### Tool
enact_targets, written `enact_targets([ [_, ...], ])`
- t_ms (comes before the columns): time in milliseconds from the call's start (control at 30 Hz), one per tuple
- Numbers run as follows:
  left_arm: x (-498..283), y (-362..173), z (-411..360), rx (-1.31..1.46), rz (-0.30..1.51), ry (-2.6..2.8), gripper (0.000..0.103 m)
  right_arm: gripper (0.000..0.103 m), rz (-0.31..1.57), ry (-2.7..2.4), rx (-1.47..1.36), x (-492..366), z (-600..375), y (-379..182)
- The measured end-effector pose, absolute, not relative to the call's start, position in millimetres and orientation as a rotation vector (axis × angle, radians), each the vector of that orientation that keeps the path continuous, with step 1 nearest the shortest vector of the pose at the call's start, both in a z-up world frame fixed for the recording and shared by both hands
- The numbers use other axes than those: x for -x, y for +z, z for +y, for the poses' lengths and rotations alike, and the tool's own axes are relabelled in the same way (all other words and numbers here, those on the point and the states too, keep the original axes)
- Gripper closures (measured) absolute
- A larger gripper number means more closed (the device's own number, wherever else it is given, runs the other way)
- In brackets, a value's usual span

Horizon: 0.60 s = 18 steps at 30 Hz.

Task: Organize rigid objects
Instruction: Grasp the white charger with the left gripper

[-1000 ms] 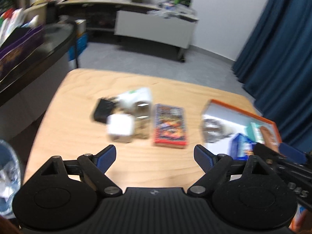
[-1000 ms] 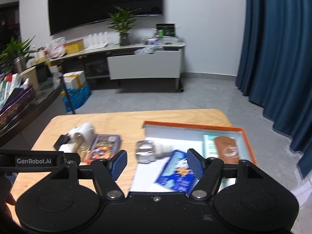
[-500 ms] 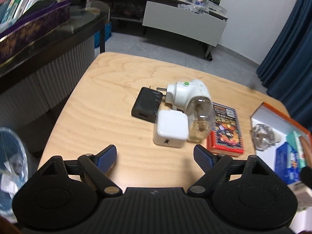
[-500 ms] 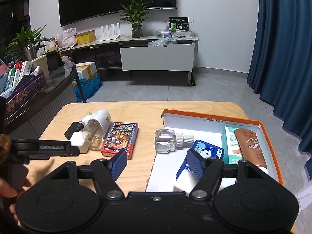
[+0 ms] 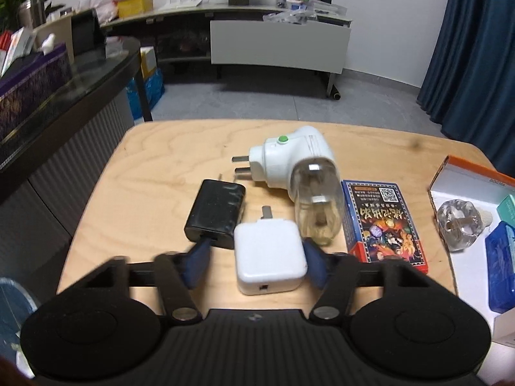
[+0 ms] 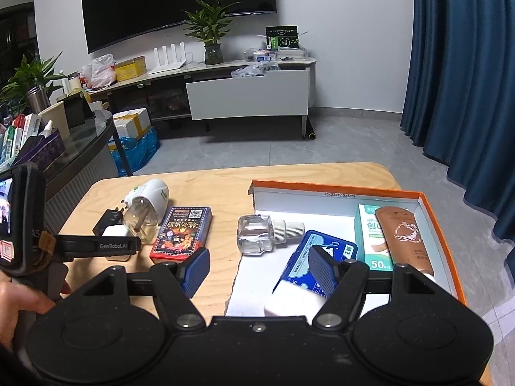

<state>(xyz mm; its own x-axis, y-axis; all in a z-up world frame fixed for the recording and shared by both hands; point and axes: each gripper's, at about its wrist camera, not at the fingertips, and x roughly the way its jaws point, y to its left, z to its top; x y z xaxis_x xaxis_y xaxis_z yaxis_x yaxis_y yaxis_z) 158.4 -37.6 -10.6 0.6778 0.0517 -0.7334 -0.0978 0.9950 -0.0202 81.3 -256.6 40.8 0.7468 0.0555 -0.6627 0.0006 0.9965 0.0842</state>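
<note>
Left wrist: your left gripper [image 5: 256, 259] is closing around the white charger [image 5: 268, 254], beside the black adapter [image 5: 216, 214].

Right wrist: your right gripper [image 6: 257, 268] hangs open, empty, above the orange box [image 6: 338, 188], which holds a blue packet [image 6: 322, 252] near the table edge [image 6: 394, 177].

Past the wooden table [image 6: 225, 180] I see grey floor [image 6: 347, 141] and a low white cabinet [image 6: 248, 96] against the wall. On its top stand a potted plant [image 6: 210, 37], a white router [image 6: 169, 59] and a yellow box [image 6: 130, 68]. A dark TV [image 6: 177, 0] hangs above. Blue curtains [image 6: 466, 80] fill my right side. At left, a glass-topped counter [image 5: 96, 67] carries books [image 6: 16, 135].
</note>
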Motion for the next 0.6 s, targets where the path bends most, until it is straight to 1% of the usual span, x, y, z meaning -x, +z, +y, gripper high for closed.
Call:
enact_targets([
  [33,-156.8,-9.8,-38.6,0.048,0.82,0.072,0.06,0.023,0.731,0.032,-0.082,-82.3,-255.8,39.9],
  [400,-113.0,0.1,-22.5,0.121,0.811,0.046,0.061,0.022,0.794,0.106,-0.079,-102.9,-235.6,28.6],
  [600,-87.4,4.9,-11.4,0.139,0.794,0.081,0.061,0.022,0.804,0.192,-0.075,-131.1,-205.5,26.5],
])
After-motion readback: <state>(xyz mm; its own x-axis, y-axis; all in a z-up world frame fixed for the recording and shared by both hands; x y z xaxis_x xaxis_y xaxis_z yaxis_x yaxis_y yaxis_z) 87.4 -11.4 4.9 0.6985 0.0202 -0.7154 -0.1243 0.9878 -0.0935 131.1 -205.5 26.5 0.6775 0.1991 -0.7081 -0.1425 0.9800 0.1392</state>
